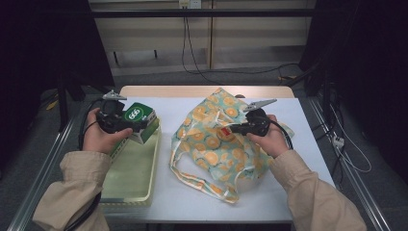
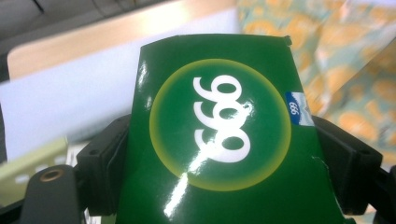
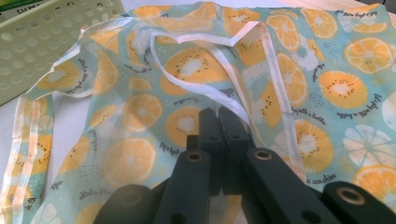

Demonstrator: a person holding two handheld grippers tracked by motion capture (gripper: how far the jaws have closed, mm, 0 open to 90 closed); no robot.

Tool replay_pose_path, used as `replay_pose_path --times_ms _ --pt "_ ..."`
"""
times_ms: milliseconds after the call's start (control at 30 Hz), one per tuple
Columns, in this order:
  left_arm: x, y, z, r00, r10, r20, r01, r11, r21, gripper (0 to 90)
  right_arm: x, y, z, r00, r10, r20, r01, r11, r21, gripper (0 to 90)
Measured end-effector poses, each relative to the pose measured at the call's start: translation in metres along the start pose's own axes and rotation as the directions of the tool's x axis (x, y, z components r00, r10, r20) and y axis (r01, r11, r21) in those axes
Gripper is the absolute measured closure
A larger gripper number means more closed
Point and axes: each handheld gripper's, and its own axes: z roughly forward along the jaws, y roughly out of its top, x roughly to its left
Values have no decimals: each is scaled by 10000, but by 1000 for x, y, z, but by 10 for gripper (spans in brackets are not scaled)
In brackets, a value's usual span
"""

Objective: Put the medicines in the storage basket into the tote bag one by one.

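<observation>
Left hand-held gripper [image 1: 126, 126] clamps green box [image 1: 138, 115]; right hand-held gripper [image 1: 230, 129] pinches fruit-print bag [image 1: 211, 144].

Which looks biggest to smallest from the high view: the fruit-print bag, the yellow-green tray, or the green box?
1. Fruit-print bag, spread widest over the table.
2. Yellow-green tray, a bit smaller, though the left forearm hides part of it.
3. Green box, smallest by far, held above the tray in the left hand-held gripper.

Setting: a recording rig in a lab or studio — dark curtains [image 1: 43, 48] flank the white table [image 1: 308, 144], metal rails [image 1: 41, 178] run along its left and right edges, and cables [image 1: 192, 48] trail from a wall socket [image 1: 189, 4] across the grey floor [image 1: 159, 77].
</observation>
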Motion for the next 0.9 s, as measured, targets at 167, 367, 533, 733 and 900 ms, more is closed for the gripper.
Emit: replay_pose_path --times_ms 167,367,533,733,900 --pt "-15 15 -5 9986 339 411 -324 9989 -353 174 -2 0 -1 10000 29 5 -29 10000 -26 900" --pt "-50 23 10 9899 1047 954 -1021 9943 -317 175 -3 0 -1 9999 135 -39 -136 9999 -87 900" --pt "-74 25 27 9766 1556 1486 -1543 9878 -202 174 -2 1 -2 10000 95 7 -95 9999 -87 900" --pt "-101 22 49 9591 1846 2145 -1837 9827 -245 174 -2 2 -5 10000 94 22 -93 9998 -155 900" --pt "-120 19 67 9476 2043 2455 -2050 9785 -227 174 -3 2 -6 9999 104 36 -104 9998 -181 900"
